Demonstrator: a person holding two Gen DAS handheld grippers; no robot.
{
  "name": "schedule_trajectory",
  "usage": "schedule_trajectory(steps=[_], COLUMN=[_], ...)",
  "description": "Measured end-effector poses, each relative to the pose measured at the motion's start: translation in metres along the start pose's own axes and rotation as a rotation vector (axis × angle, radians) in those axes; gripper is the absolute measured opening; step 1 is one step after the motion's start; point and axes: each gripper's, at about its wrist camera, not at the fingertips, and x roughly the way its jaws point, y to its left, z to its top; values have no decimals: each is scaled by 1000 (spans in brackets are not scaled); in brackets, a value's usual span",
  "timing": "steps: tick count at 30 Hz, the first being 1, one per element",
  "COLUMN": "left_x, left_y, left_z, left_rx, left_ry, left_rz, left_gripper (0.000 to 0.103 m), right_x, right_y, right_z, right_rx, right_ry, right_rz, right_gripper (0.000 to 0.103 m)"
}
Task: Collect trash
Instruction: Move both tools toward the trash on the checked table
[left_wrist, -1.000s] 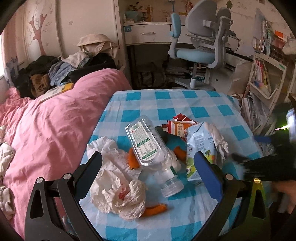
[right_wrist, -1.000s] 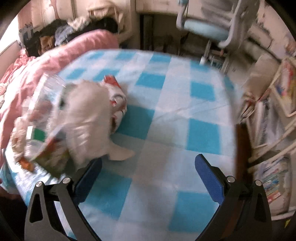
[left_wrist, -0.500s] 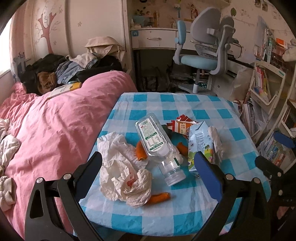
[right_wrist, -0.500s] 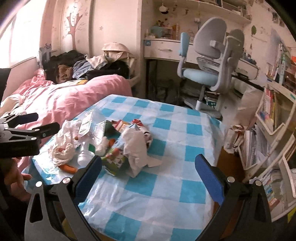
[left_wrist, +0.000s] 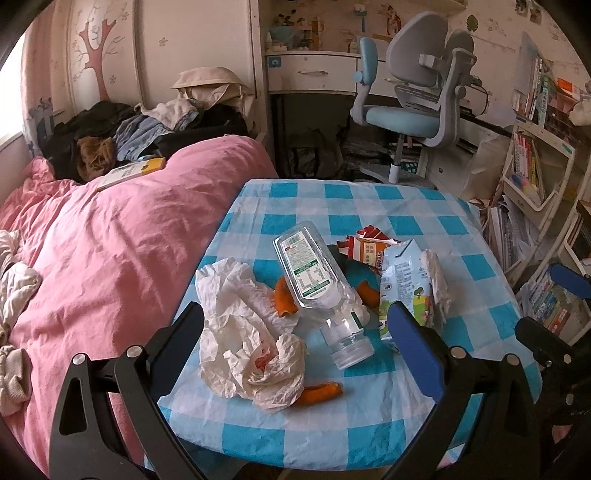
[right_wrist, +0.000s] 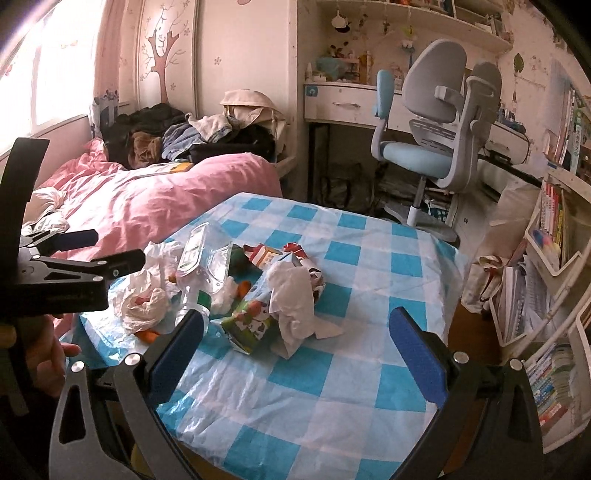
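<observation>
A heap of trash lies on the blue-and-white checked table (left_wrist: 332, 435). It holds a clear plastic bottle (left_wrist: 317, 284) on its side, a crumpled white bag (left_wrist: 247, 332), orange peels (left_wrist: 321, 391), a light blue carton (left_wrist: 404, 284) with a tissue (left_wrist: 436, 280) on it, and a red carton (left_wrist: 369, 247). My left gripper (left_wrist: 295, 317) hovers open and empty at the near edge, in front of the bag and bottle. My right gripper (right_wrist: 295, 321) is open and empty too, held back from the carton (right_wrist: 251, 317) and tissue (right_wrist: 291, 295). Each gripper shows in the other's view: right gripper (left_wrist: 554, 306), left gripper (right_wrist: 107, 249).
A bed with a pink duvet (left_wrist: 110, 258) and piled clothes runs along the table's left side. Behind the table stand a desk and a grey-blue swivel chair (left_wrist: 417, 92). Bookshelves (left_wrist: 535, 166) with stacked books crowd the right. A person's hand (right_wrist: 48, 362) holds the left gripper.
Both grippers have drawn back from the trash toward the table's near edge, so more of the room shows. The right gripper left the heap. The trash lies as before.
</observation>
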Motion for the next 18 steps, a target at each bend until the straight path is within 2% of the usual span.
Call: schedule_trajectory(steps=[5, 10, 15, 18], left_x=[1, -6, -13, -10], left_y=[13, 36, 60, 81], left_z=[0, 2, 3, -1], left_rx=[-43, -122, -138, -187], left_ry=[28, 13, 7, 48], left_rz=[3, 21, 107, 125], left_gripper=[96, 96, 96, 96], right_x=[1, 4, 5, 7], right_y=[4, 9, 17, 22], right_z=[1, 1, 1, 0], right_rx=[-6, -18, -38, -55], right_ry=[4, 10, 15, 21], right_rz=[12, 23, 47, 66], right_gripper=[97, 97, 97, 97])
